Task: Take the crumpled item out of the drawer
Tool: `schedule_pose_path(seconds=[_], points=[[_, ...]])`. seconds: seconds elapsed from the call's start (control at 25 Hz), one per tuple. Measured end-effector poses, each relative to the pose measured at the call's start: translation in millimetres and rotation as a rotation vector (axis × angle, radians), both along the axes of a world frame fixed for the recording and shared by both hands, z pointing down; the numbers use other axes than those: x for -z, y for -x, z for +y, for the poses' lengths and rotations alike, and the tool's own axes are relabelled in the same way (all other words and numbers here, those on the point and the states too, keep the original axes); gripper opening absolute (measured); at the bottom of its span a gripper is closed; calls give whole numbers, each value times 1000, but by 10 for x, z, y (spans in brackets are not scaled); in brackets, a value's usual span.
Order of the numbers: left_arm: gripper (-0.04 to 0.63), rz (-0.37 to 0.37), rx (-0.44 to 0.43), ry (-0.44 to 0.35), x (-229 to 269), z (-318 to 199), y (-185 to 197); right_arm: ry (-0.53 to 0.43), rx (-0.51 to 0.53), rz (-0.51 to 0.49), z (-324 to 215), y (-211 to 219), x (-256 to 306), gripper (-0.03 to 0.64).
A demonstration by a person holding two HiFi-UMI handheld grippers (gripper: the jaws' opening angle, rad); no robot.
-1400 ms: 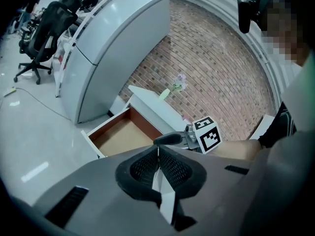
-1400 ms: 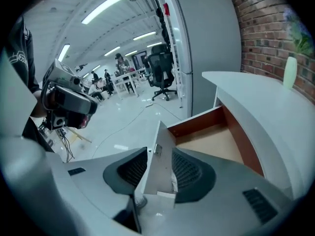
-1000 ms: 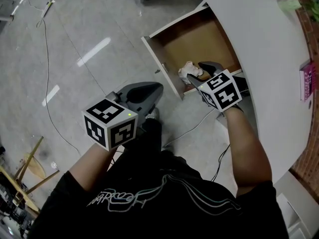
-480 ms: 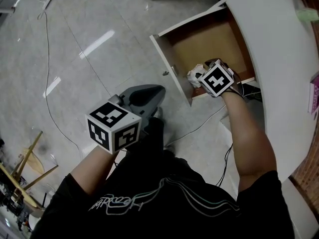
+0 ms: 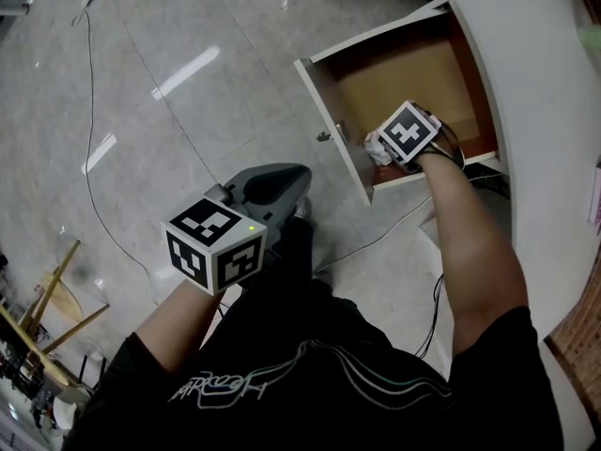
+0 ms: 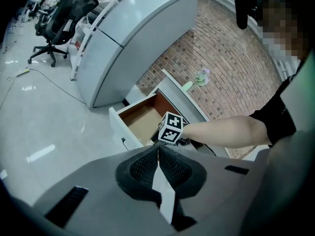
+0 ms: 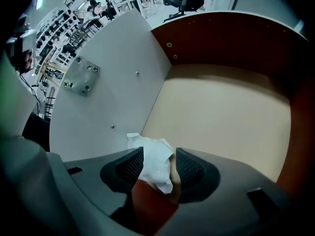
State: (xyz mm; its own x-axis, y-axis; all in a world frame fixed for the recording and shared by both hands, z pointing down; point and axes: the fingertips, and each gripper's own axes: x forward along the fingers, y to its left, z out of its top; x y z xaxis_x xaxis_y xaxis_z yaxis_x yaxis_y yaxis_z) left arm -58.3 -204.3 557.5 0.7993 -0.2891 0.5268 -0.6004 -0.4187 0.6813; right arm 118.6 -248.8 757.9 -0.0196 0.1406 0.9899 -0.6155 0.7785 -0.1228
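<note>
The right claw (image 7: 159,156), jaws apart, straddles the crumpled paper (image 7: 148,145) lying against the drawer (image 7: 221,112) front; the closed left claw (image 6: 158,150) hangs well away.

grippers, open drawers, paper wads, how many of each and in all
grippers: 2 (left, right)
open drawers: 1
paper wads: 1
total: 4

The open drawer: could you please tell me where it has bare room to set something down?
The drawer floor is bare up to the reddish walls. It is crowded only beside the white front panel, where the right gripper straddles the crumpled paper.
</note>
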Motion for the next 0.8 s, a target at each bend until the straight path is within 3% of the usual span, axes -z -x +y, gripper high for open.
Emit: schedule_pose_path(seconds=[0.16, 0.36, 0.8], points=[[28, -8, 6, 12, -66, 30, 42, 16, -2, 55, 61, -115, -67, 158], [28, -14, 5, 26, -112, 79, 60, 14, 10, 5, 61, -10, -88, 134], [28, 8, -1, 18, -34, 87, -8, -31, 14, 6, 34, 23, 154, 84]])
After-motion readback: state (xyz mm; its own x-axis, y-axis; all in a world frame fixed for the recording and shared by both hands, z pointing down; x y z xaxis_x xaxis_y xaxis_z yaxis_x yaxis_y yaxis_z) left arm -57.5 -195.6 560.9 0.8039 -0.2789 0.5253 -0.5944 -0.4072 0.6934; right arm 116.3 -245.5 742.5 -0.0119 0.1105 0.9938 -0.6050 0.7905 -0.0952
